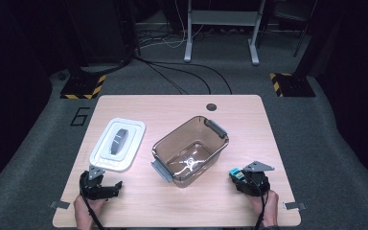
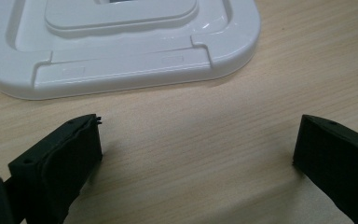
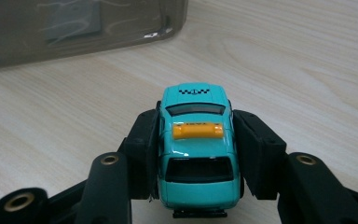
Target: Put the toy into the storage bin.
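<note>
A small teal toy taxi (image 3: 196,149) with a yellow roof sign sits between the jaws of my right gripper (image 3: 196,154), whose pads press on both its sides. In the high view the taxi (image 1: 236,173) shows at the front of the right gripper (image 1: 243,181), near the table's front right, just right of the clear brown tub (image 1: 191,149). My left gripper (image 2: 198,144) stands open above bare wood, a short way in front of the white lid (image 2: 116,44). From above, the left gripper (image 1: 106,188) is at the front left, below the lid (image 1: 118,143).
The tub's wall (image 3: 74,28) lies ahead and left of the held taxi. The wooden table (image 1: 182,211) has a dark round hole (image 1: 212,107) near its far edge. Beyond it are grey carpet, cables and stand legs.
</note>
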Tool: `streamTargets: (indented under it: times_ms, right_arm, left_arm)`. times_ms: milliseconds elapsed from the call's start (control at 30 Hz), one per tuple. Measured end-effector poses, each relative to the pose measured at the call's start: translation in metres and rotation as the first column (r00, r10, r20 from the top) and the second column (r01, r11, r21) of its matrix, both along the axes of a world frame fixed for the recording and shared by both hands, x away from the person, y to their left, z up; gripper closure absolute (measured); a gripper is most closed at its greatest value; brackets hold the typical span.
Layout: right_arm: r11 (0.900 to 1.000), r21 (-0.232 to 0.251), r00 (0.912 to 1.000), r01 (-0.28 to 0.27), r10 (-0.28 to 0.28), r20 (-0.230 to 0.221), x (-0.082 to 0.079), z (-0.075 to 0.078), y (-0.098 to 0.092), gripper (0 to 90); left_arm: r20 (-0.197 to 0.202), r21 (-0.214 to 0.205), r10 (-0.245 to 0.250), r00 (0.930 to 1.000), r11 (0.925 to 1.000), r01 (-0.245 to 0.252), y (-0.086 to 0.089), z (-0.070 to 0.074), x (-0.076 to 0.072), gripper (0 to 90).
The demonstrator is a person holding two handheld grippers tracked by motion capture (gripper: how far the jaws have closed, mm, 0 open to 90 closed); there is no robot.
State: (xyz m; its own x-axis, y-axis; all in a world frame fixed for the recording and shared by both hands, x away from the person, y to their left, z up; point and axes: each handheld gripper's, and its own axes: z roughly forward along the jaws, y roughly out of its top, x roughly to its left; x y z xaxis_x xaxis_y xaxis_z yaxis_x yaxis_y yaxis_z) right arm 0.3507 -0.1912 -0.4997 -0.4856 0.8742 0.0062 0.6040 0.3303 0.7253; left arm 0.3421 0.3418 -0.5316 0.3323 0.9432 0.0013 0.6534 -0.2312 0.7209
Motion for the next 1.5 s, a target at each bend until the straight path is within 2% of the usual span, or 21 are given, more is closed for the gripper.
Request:
streamTargets:
  times_ms: [400, 733, 1500]
  right_arm:
    - [0.9997, 0.001, 0.9996, 0.024, -0.024, 0.016, 0.02, 0.012, -0.006, 52.4]
    - [0.9988, -0.004, 0.9987, 0.049, -0.049, 0.009, 0.038, 0.016, -0.007, 52.4]
    - [0.9975, -0.02, 0.9969, 0.068, -0.067, 0.04, 0.072, 0.036, -0.008, 52.4]
  left_arm:
    - [0.0, 0.0, 0.0, 1.0, 1.0, 0.0, 0.0, 0.0, 0.0, 0.4]
    - [0.0, 0.0, 0.0, 1.0, 1.0, 0.0, 0.0, 0.0, 0.0, 0.4]
    - [0.0, 0.0, 0.0, 1.0, 1.0, 0.0, 0.0, 0.0, 0.0, 0.3]
